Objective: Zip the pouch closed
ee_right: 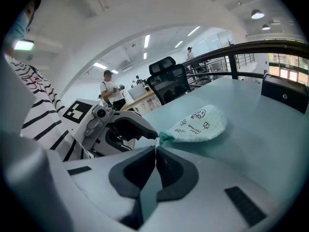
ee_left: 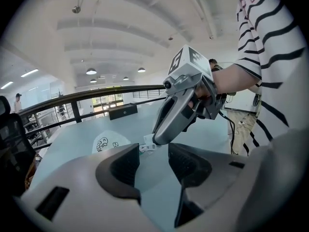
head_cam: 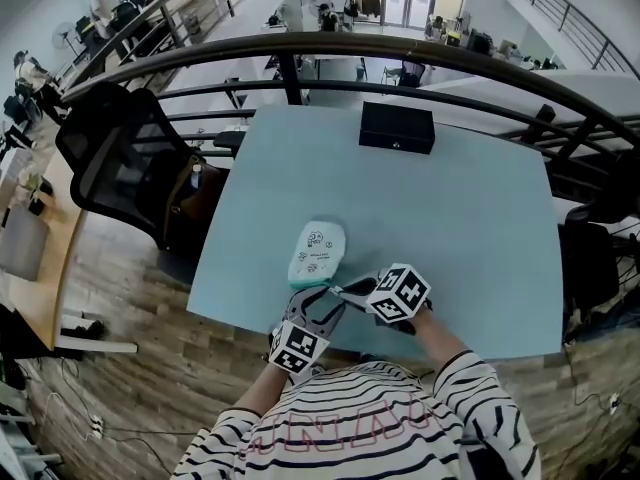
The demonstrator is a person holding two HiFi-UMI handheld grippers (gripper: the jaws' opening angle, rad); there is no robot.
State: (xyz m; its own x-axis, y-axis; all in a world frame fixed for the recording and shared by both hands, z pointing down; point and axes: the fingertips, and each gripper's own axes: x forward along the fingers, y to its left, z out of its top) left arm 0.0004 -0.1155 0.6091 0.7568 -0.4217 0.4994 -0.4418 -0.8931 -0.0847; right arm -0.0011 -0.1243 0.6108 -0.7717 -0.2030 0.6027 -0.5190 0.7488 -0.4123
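Note:
A pale green and white pouch (head_cam: 317, 253) with small printed figures lies flat on the light blue table (head_cam: 480, 228), near its front edge. My right gripper (head_cam: 345, 290) is shut on the pouch's small white zipper pull (ee_left: 147, 146) at the end nearest me, and the pull shows at its tips (ee_right: 155, 144). The pouch (ee_right: 198, 124) stretches away from those tips. My left gripper (head_cam: 322, 304) stands open just left of the right one. Between its pads (ee_left: 153, 154) only bare table shows, with the pull just beyond them and the pouch (ee_left: 108, 141) further off to the left.
A black box (head_cam: 397, 126) sits at the table's far side. A black mesh chair (head_cam: 125, 163) stands off the table's left edge, and a dark curved railing (head_cam: 330, 48) runs behind. The table's front edge is right under my hands.

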